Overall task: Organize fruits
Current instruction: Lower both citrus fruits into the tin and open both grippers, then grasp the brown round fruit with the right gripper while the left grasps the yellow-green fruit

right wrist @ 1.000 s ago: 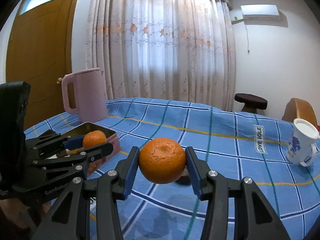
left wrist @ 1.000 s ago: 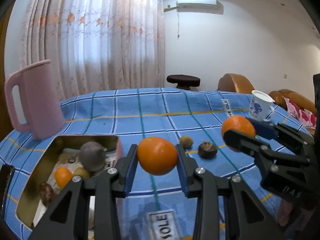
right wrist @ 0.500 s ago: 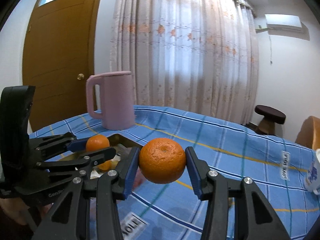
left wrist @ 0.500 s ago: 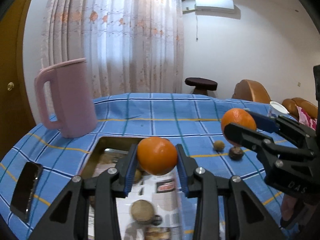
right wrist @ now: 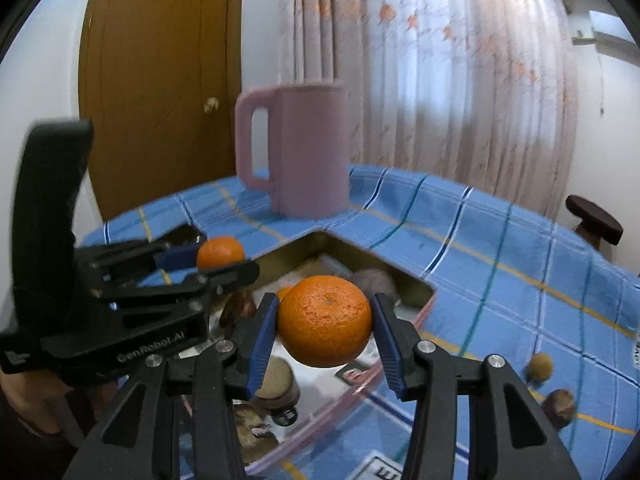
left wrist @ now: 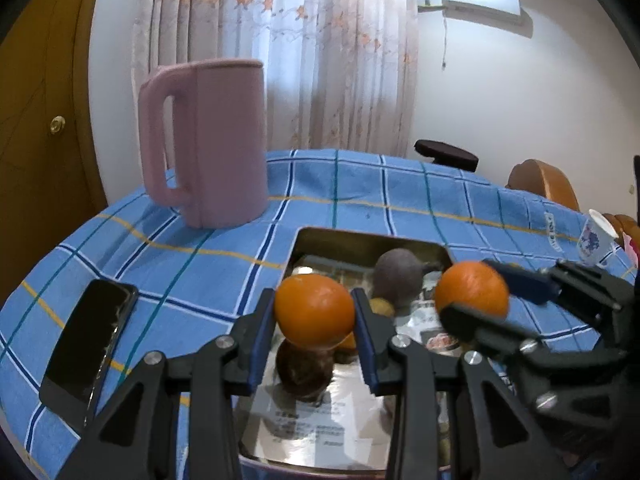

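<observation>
Right now the left gripper (left wrist: 314, 316) is pinching an orange (left wrist: 315, 310) between its blue pads, the jaws pressing on both flanks of the fruit. Likewise the right gripper (right wrist: 325, 322) is clamping a second orange (right wrist: 325, 320), its jaws closing snugly on either side. Both fruits are hanging above the metal tin (left wrist: 360, 240), which is sitting directly beneath and ahead of the jaws on the blue checked table (left wrist: 200, 264).

Below the left jaws, a dark round fruit (left wrist: 306, 368) is lying in the tin, partly covered by the held orange; a smaller orange piece is peeking out just beside it. Further ahead a greyish purple fruit (left wrist: 398, 278) is resting near the tin's far wall, with a small yellowish one (left wrist: 382, 307) touching it.

Beyond the tin a pink jug (left wrist: 212, 144) is standing upright, and left of the left jaws a black phone (left wrist: 90, 348) is lying flat. Right of the right jaws, two small brown fruits (right wrist: 560, 402) are sitting on the cloth outside the tin, blurred. A white cup (left wrist: 596, 238) is showing far right, near the frame's edge.

The tin's near end is being cut off by the gripper bodies, and printed paper lining it is too blurred to read.
</observation>
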`<action>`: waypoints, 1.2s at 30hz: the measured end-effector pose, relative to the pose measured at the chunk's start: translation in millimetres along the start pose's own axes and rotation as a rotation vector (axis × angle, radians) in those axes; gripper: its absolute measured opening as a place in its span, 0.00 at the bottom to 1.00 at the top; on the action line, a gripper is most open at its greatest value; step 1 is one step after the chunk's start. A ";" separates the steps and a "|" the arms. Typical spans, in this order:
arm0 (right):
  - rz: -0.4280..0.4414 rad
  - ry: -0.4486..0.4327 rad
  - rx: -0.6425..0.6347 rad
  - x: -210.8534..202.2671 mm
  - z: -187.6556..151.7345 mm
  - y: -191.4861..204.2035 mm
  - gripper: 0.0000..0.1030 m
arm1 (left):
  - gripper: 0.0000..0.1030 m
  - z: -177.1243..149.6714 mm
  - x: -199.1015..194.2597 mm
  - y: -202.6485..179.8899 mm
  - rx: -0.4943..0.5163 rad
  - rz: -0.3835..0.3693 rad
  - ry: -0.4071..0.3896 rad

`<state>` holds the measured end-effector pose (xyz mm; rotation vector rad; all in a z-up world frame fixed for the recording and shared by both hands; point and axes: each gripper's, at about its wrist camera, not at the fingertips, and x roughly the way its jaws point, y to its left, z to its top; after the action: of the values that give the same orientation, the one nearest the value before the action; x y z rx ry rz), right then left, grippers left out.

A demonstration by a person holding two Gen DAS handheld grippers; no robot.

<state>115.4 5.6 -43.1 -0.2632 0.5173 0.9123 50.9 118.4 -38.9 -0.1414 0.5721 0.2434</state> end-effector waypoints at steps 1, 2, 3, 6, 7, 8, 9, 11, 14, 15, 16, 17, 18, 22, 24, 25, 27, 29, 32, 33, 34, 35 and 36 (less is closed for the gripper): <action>0.003 0.012 -0.004 3.4 -1.6 1.2 0.48 | 0.38 -1.3 1.6 1.0 -0.004 0.000 0.007; 0.009 0.024 -0.007 6.7 -3.6 2.5 0.48 | 0.38 -2.2 2.6 2.2 -0.007 0.004 0.011; 0.016 0.033 -0.006 9.4 -5.4 3.1 0.48 | 0.38 -3.1 3.6 3.3 -0.010 0.009 0.015; 0.060 0.057 0.004 13.2 -8.7 3.0 0.51 | 0.52 -4.0 3.0 3.5 -0.012 0.012 0.017; 0.060 0.052 0.000 12.7 -9.1 3.4 0.52 | 0.56 -3.7 0.9 3.3 -0.017 0.021 0.012; 0.047 0.038 -0.007 9.0 -9.2 3.6 0.58 | 0.65 -3.0 -1.0 3.5 -0.024 0.029 0.006; 0.037 0.026 -0.006 4.4 -8.1 1.2 0.63 | 0.72 -1.6 -3.5 3.0 -0.031 0.028 -0.001; 0.024 -0.002 0.016 -6.0 -5.8 -8.3 0.64 | 0.78 1.5 -8.5 2.6 -0.040 0.020 -0.017; -0.080 -0.016 0.031 -24.2 -6.0 -34.2 0.64 | 0.79 6.5 -14.1 -10.7 -0.016 -0.005 -0.031; -0.125 -0.012 0.032 -27.9 -7.3 -43.4 0.64 | 0.81 7.7 -15.5 -19.7 -0.002 -0.019 -0.034; -0.172 -0.007 0.034 -30.9 -9.0 -53.0 0.64 | 0.83 8.8 -15.7 -26.4 0.008 -0.032 -0.033; -0.243 0.001 0.047 -35.5 -12.9 -69.0 0.64 | 0.86 9.3 -16.6 -33.6 0.018 -0.046 -0.034; -0.284 0.009 0.066 -38.7 -15.8 -81.3 0.64 | 0.87 10.6 -17.0 -42.3 0.031 -0.061 -0.034; -0.419 0.093 0.114 -42.4 -31.0 -122.7 0.63 | 0.87 15.4 -11.8 -81.0 0.085 -0.142 -0.006; -0.429 0.142 0.164 -40.9 -39.0 -140.4 0.63 | 0.87 18.3 -7.9 -97.9 0.112 -0.167 0.002; -0.428 0.158 0.185 -40.0 -42.3 -145.3 0.63 | 0.87 19.9 -4.4 -106.5 0.129 -0.178 0.013; -0.411 0.185 0.223 -36.8 -48.9 -154.3 0.63 | 0.88 22.2 1.9 -120.1 0.150 -0.188 0.039; -0.401 0.212 0.237 -32.2 -53.2 -158.4 0.63 | 0.88 25.8 6.6 -132.3 0.178 -0.208 0.053; -0.377 0.270 0.271 -21.0 -63.9 -166.5 0.52 | 0.88 29.5 14.3 -144.8 0.203 -0.198 0.069; -0.365 0.279 0.285 -19.1 -65.0 -169.7 0.47 | 0.88 30.8 17.6 -149.0 0.210 -0.196 0.081; -0.353 0.279 0.294 -18.4 -65.2 -172.4 0.47 | 0.88 31.7 18.6 -151.7 0.215 -0.193 0.087; -0.343 0.286 0.297 -16.8 -68.1 -174.7 0.45 | 0.88 32.6 20.2 -156.1 0.220 -0.197 0.092; -0.329 0.293 0.304 -15.5 -69.1 -176.5 0.40 | 0.88 33.2 21.2 -158.7 0.225 -0.204 0.097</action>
<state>228.3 -139.0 -93.2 -0.1978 0.8466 0.4677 127.6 -23.6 -12.7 0.0066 0.6721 -0.0266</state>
